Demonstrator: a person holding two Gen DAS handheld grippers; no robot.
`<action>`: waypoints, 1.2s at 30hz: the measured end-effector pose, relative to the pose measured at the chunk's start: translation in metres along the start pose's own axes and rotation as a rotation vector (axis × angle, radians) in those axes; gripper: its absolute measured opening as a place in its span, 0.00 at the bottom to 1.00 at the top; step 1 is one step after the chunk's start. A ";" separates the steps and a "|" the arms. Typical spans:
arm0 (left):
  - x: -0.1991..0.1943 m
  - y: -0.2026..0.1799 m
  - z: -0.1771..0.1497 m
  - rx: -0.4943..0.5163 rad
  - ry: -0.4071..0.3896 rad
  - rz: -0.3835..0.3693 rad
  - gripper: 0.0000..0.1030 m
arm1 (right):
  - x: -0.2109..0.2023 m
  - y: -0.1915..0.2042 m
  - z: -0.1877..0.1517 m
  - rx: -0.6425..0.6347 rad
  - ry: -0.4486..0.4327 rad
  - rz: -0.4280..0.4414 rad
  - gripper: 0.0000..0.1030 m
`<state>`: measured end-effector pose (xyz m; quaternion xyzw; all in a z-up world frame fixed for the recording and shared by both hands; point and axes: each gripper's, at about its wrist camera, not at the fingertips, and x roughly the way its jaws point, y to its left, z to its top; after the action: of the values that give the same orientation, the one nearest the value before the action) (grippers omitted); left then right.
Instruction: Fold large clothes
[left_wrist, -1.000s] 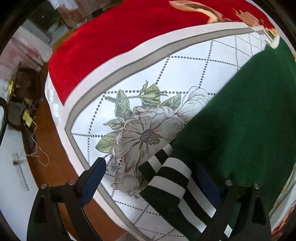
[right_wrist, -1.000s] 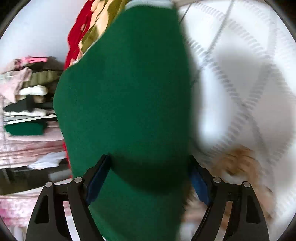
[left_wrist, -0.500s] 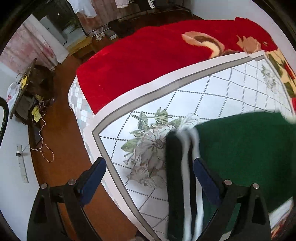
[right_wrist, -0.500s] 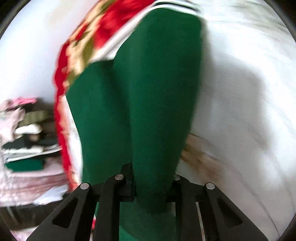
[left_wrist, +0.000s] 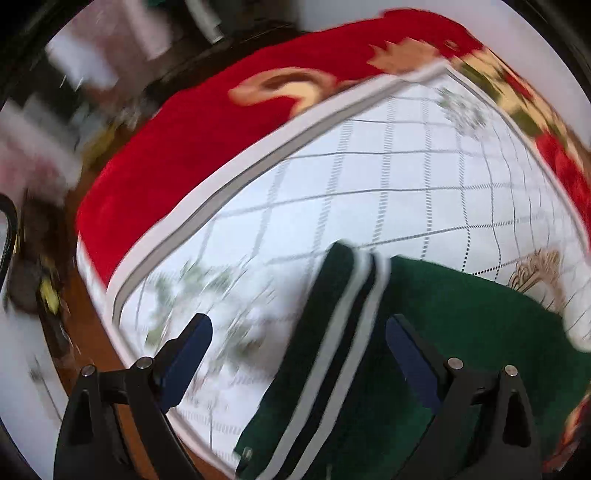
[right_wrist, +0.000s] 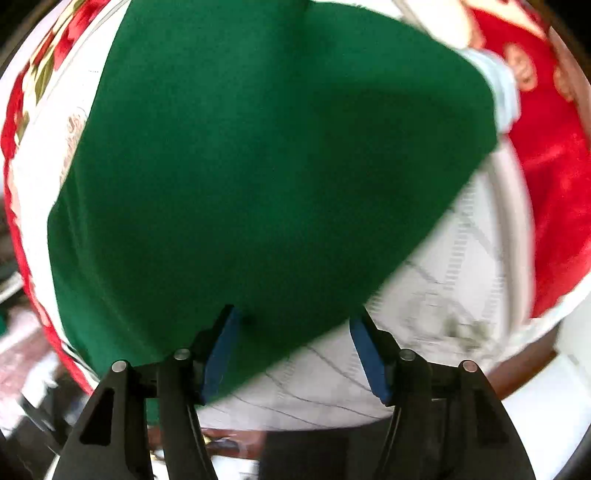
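A dark green sweater (right_wrist: 266, 177) lies on the white quilted bedspread (left_wrist: 388, 192). Its black and white striped hem band (left_wrist: 332, 354) runs between the fingers of my left gripper (left_wrist: 299, 350), which is open above it. The sweater's green body (left_wrist: 480, 332) spreads to the right there. My right gripper (right_wrist: 293, 350) is open, its jaws apart over the near edge of the sweater, gripping nothing. Both views are blurred by motion.
A red blanket (left_wrist: 207, 136) with a floral pattern covers the bed beyond the bedspread and shows at the right in the right wrist view (right_wrist: 554, 177). Wooden floor (left_wrist: 92, 354) and clutter lie past the bed's left edge.
My right gripper was shut on the green sweater and has opened, letting it go; the sweater now lies flat. My left gripper stayed open and swung over the striped hem.
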<state>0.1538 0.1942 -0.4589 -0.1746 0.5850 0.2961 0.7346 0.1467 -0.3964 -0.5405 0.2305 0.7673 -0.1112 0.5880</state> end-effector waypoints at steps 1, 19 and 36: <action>0.009 -0.013 0.004 0.046 -0.004 0.019 0.94 | -0.006 -0.003 -0.003 0.004 -0.011 -0.017 0.62; 0.044 0.000 0.021 0.027 0.003 0.089 0.94 | 0.030 0.125 0.178 -0.136 -0.313 -0.094 0.63; 0.072 0.010 0.014 -0.075 0.082 -0.200 0.88 | 0.031 0.115 0.062 -0.281 -0.152 0.008 0.65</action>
<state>0.1679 0.2264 -0.5238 -0.2713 0.5828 0.2356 0.7289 0.2488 -0.3166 -0.5762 0.1399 0.7278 -0.0174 0.6712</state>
